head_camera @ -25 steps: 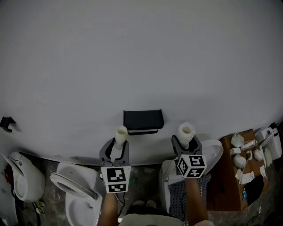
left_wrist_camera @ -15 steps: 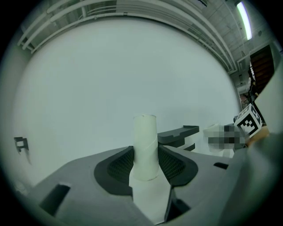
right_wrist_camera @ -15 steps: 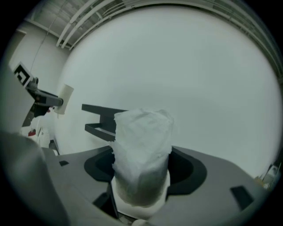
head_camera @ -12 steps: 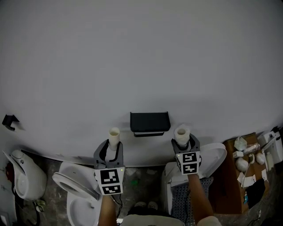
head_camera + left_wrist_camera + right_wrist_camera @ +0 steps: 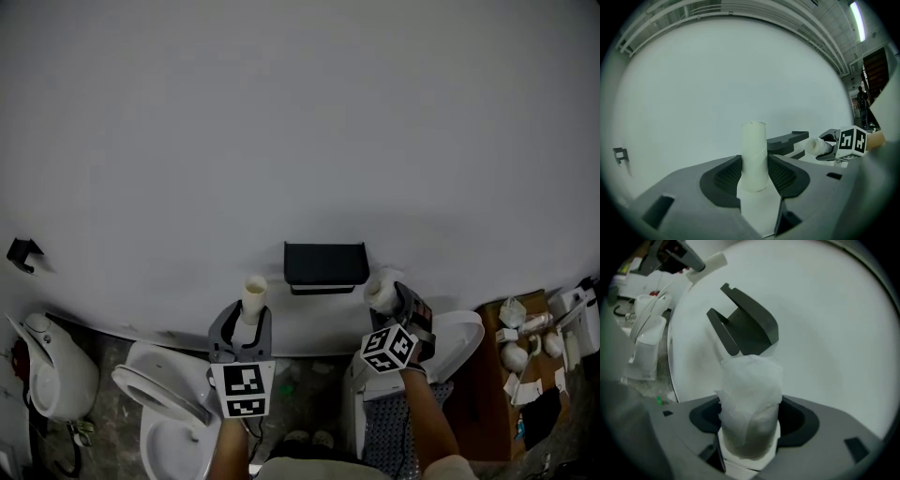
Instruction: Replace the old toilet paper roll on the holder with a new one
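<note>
1. Plain white wall fills most of the head view, with a black holder (image 5: 325, 265) fixed low on it and toilets (image 5: 164, 403) on the floor beneath.
2. The new toilet paper roll (image 5: 379, 292) is a slim, soft white roll. Its outer sheets are loose and crinkled, and a hollow shows at its end.
3. It sits just beside the holder's lower right corner; whether it touches the holder cannot be told.
4. Its long axis leans over sideways, the free end pointing left toward the holder, across the jaws that carry it.
5. The right gripper (image 5: 394, 302) is clamped on this roll, one jaw pressed to each side of the lower part, with the marker cube tipped at an angle.
6. The old cardboard tube (image 5: 254, 292) is bare, pale and smooth, with a spiral seam and an open top.
7. It stands upright, its long axis vertical, below and left of the holder and apart from it.
8. The left gripper (image 5: 246, 317) is closed around the tube's lower half, and the upper half rises clear above the jaws.
9. A cluttered brown table (image 5: 487, 375) stands at the far right.
</note>
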The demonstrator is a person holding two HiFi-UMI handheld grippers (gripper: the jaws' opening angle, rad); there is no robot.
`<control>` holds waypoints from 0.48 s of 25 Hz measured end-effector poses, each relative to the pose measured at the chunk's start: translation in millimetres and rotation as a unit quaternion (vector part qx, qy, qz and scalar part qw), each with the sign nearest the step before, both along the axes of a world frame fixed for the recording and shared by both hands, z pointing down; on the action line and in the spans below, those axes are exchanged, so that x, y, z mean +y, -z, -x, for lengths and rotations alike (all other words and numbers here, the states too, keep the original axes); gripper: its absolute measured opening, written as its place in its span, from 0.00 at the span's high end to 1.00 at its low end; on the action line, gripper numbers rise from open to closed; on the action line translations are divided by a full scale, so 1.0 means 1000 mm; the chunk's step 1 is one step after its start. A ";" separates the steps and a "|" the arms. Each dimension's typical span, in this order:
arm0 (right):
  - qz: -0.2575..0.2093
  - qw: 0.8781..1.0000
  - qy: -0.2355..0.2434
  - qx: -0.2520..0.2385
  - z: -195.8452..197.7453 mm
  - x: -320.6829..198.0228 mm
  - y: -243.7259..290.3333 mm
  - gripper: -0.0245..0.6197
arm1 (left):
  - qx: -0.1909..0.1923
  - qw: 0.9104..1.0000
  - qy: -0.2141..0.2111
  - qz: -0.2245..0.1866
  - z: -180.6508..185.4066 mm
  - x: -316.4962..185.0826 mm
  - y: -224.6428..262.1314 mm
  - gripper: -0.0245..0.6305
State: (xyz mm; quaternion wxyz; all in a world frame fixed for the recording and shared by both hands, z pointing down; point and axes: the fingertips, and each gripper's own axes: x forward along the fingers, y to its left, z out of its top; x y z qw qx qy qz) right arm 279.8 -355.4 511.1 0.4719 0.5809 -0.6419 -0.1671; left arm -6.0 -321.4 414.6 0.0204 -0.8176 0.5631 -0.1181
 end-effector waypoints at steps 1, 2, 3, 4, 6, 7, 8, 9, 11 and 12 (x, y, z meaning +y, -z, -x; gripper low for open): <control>0.001 1.000 0.008 0.023 0.002 -0.002 0.000 0.48 | 0.000 1.000 0.000 0.000 0.000 0.000 0.000 0.69; 0.002 0.999 0.016 0.042 0.005 -0.003 0.000 0.48 | 0.002 1.000 0.001 0.001 0.001 0.000 -0.001 0.69; 0.004 0.998 0.024 0.058 0.007 -0.005 0.000 0.48 | 0.004 1.000 0.001 0.002 0.001 0.001 -0.001 0.69; 0.005 0.997 0.031 0.073 0.010 -0.007 0.000 0.48 | 0.007 1.000 0.000 0.003 0.001 0.001 -0.001 0.69; 0.005 0.994 0.044 0.103 0.016 -0.010 0.000 0.48 | 0.010 1.000 0.000 0.005 0.001 0.002 -0.002 0.69; 0.003 0.992 0.049 0.115 0.019 -0.012 0.001 0.48 | 0.010 1.000 0.000 0.006 0.002 0.003 -0.002 0.69; 0.002 0.991 0.054 0.123 0.022 -0.013 0.001 0.48 | 0.010 1.000 0.001 0.007 0.003 0.003 -0.003 0.69; 0.000 0.990 0.057 0.127 0.025 -0.014 0.001 0.48 | 0.010 1.000 0.003 0.008 0.004 0.004 -0.004 0.69; -0.004 0.989 0.060 0.133 0.031 -0.014 0.002 0.48 | 0.009 1.000 0.005 0.009 0.006 0.006 -0.006 0.69; -0.004 0.989 0.059 0.136 0.032 -0.014 0.002 0.48 | 0.008 1.000 0.005 0.010 0.007 0.008 -0.007 0.69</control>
